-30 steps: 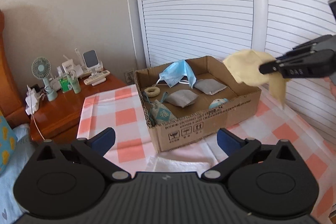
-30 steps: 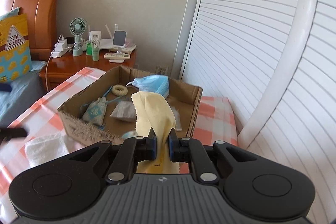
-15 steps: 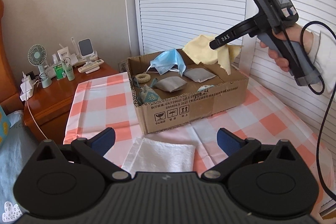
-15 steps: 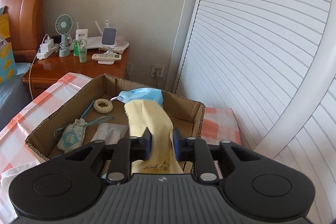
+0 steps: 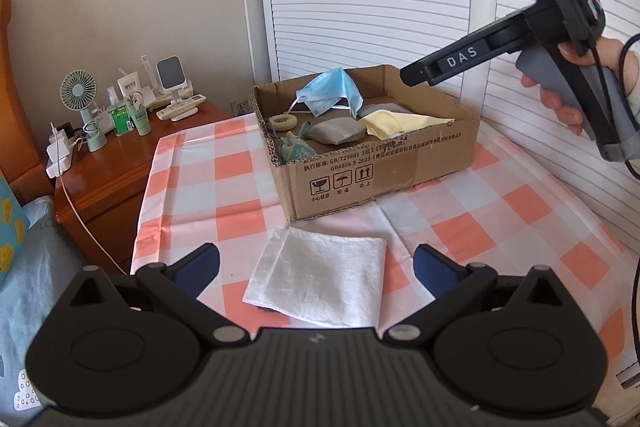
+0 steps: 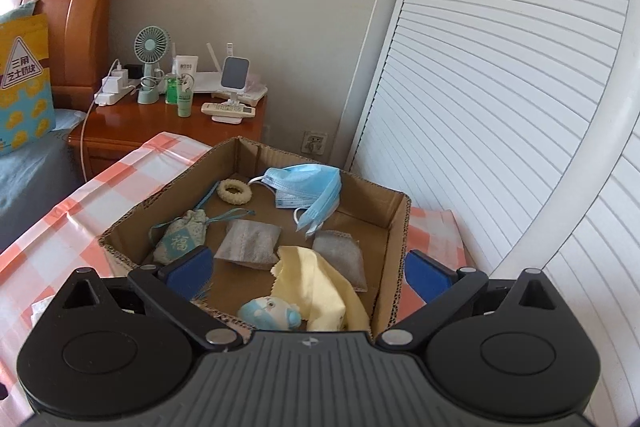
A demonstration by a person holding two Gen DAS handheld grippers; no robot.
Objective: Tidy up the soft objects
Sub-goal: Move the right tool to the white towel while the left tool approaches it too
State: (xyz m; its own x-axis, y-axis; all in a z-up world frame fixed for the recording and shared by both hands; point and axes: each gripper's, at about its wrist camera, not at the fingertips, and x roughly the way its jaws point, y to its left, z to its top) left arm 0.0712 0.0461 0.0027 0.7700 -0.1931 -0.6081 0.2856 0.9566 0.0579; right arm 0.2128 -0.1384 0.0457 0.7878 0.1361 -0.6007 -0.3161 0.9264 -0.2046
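My left gripper hangs with fingers spread wide, nothing between them. The folded white towel lies on the checked tabletop straight ahead of those fingers and just below them, its long edges running roughly across the gap. My right gripper hovers over the cardboard box, fingers also apart and empty; the yellow cloth lies inside beneath it. The left is clearly nearer the towel, so I judge the next pickup is its job: drop down, close.

Box on table, towel before it, cloth and mask inside
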